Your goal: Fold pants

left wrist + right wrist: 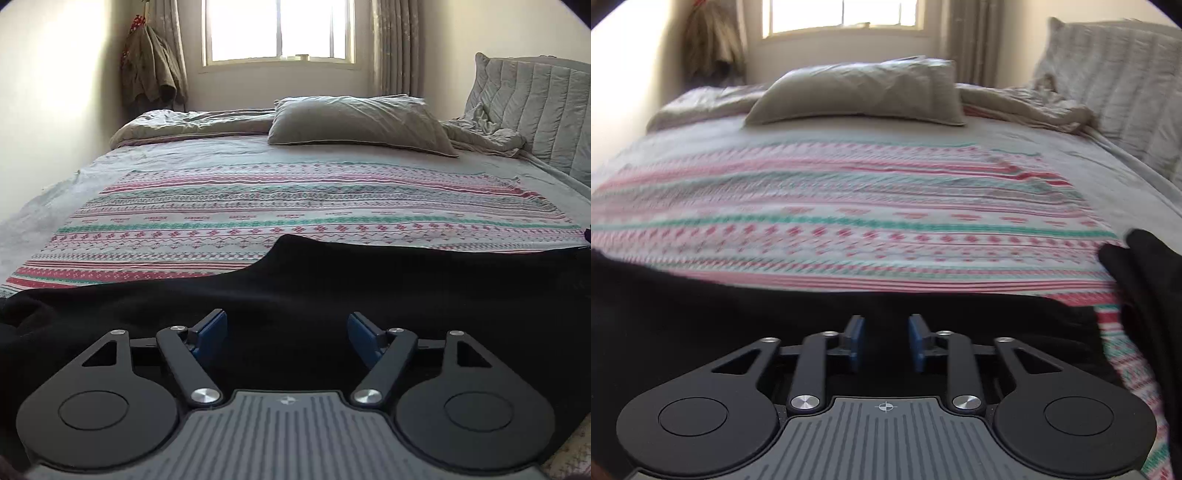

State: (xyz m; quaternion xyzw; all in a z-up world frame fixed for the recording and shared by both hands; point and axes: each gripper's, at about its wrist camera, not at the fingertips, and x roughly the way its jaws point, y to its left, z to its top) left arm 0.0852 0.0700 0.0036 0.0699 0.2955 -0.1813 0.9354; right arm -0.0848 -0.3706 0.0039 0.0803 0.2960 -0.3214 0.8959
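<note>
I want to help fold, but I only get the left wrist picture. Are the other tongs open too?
Observer: Yes, the right tongs are open, with a clear gap between the pads.
Operator: Are they holding the pants?
Observer: No. The pants lie under them, and nothing looks pinched.
Operator: What's on their right?
Observer: A black bunch sticks up at the right edge, over the striped sheet. It may be more of the pants, but I cannot tell.
</note>
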